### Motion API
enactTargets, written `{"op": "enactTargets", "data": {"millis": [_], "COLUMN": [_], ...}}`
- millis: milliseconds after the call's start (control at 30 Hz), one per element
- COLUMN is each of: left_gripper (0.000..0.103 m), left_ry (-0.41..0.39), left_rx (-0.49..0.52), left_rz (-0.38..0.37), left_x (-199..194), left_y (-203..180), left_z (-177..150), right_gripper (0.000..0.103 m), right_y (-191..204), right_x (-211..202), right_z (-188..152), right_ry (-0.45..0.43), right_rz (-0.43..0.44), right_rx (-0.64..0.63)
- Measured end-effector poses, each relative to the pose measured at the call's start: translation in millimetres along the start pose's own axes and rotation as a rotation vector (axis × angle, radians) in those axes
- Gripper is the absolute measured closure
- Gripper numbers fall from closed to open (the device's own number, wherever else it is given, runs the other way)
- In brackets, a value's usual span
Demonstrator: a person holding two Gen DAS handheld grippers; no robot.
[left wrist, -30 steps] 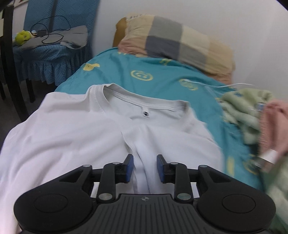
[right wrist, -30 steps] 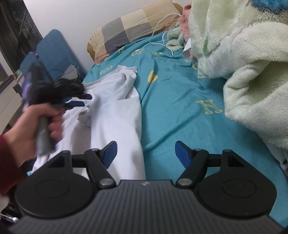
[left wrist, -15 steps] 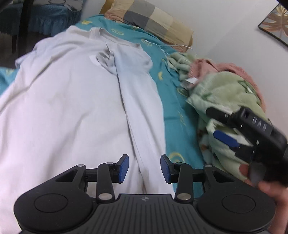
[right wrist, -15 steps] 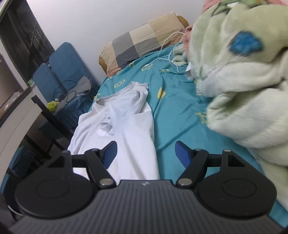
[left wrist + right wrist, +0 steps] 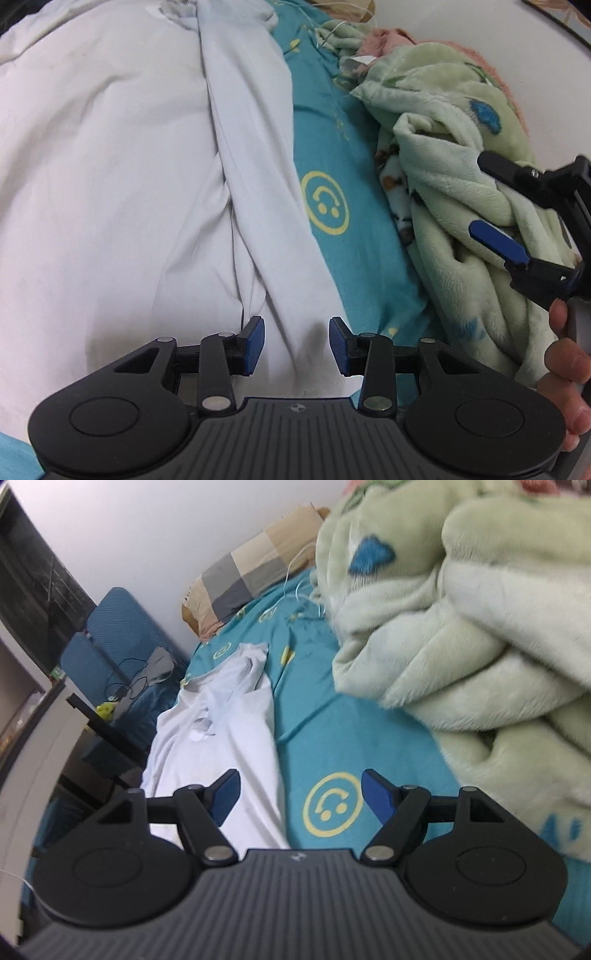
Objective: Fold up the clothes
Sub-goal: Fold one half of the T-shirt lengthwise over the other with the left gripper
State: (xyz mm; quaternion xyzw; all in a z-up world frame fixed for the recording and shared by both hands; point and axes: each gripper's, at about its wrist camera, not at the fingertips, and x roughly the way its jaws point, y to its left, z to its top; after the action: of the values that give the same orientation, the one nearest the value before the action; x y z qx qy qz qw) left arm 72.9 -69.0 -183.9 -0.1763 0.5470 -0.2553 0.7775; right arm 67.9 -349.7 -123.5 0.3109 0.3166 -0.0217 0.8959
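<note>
Cloth of the white cotton T-shirt (image 5: 110,184) is filling the left wrist view's left half, its collar cut off at the top edge. The left gripper (image 5: 297,345) is hovering over its hem, jaws apart; the right gripper (image 5: 301,795), jaws wide, is holding nothing above the teal patterned bedsheet (image 5: 332,738).

Smooth cloth shirt (image 5: 110,184) (matt), fluffy fleece blanket (image 5: 461,155)

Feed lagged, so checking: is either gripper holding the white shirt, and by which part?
Neither. The left gripper hangs open over the white shirt near its folded edge; the right gripper is open above the teal sheet.
</note>
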Motion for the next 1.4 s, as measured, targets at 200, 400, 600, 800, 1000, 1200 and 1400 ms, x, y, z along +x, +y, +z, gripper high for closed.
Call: {"op": "enactTargets", "data": {"millis": [200, 400, 600, 800, 1000, 1200, 1400], "left_gripper": [0.083, 0.101, 0.101, 0.101, 0.101, 0.100, 0.064], "left_ry": [-0.004, -0.006, 0.029, 0.052, 0.120, 0.069, -0.055], "left_rx": [0.027, 0.067, 0.016, -0.001, 0.014, 0.026, -0.064], "left_rz": [-0.055, -0.101, -0.118, 0.047, 0.220, 0.214, 0.139], "left_x": [14.4, -12.1, -69.9, -82.7, -51.0, -63.7, -106.1], "left_y": [-2.1, -16.6, -3.7, 35.9, 61.4, 56.8, 61.7], "left_z": [5.7, 19.8, 35.7, 36.3, 28.3, 35.2, 56.6], "right_gripper": [0.028, 0.028, 0.028, 0.028, 0.029, 0.029, 0.029], "right_y": [1.8, -3.0, -1.1, 11.7, 26.7, 33.9, 39.8], "right_x": [14.9, 25.1, 32.5, 43.0, 47.8, 49.7, 44.1], "right_z": [-4.0, -4.0, -4.8, -11.2, -19.8, -24.2, -26.6], "right_ry": [0.036, 0.064, 0.101, 0.137, 0.164, 0.166, 0.138], "right_rz": [0.006, -0.004, -0.007, -0.015, -0.036, -0.035, -0.014], "right_rx": [-0.011, 0.008, -0.017, -0.070, -0.158, -0.194, -0.208]}}
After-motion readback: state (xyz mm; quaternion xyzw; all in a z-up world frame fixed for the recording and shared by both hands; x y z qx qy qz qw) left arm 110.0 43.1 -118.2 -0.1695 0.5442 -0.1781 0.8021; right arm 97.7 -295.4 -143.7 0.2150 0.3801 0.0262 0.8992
